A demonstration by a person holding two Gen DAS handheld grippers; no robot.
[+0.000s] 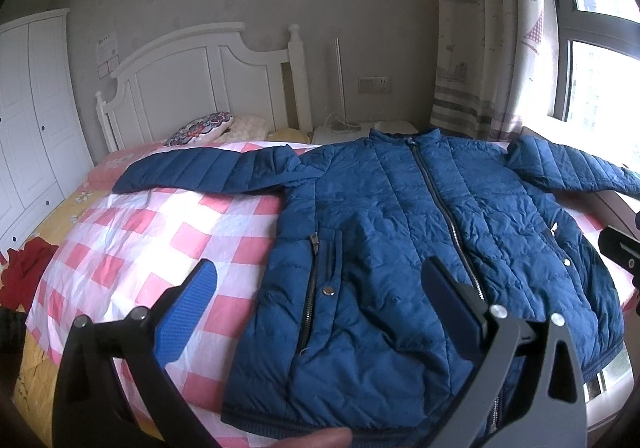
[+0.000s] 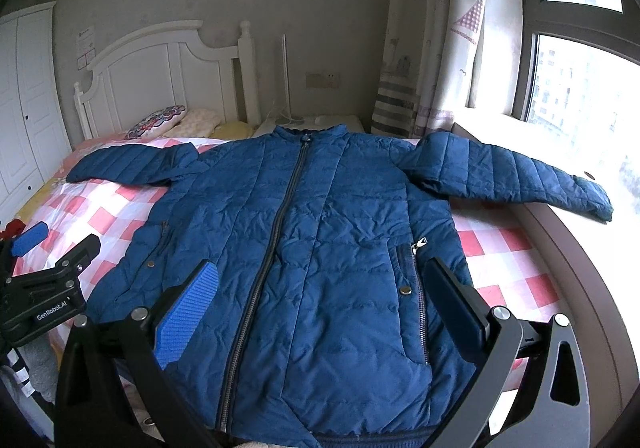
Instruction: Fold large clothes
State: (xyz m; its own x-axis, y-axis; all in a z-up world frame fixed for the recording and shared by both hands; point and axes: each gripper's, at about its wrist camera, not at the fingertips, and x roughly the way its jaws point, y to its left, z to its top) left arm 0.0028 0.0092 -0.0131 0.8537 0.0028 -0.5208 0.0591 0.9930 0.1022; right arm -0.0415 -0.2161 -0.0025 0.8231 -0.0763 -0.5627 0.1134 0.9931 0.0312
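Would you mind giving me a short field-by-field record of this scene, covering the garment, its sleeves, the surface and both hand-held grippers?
garment: blue quilted jacket, flat, front up, zipped
sleeves: both spread outward; window-side sleeve reaches onto the sill
surface: pink checked bedsheet
left hand-held gripper: open, above the hem, holding nothing
right hand-held gripper: open, above the hem, holding nothing
folding: not yet begun
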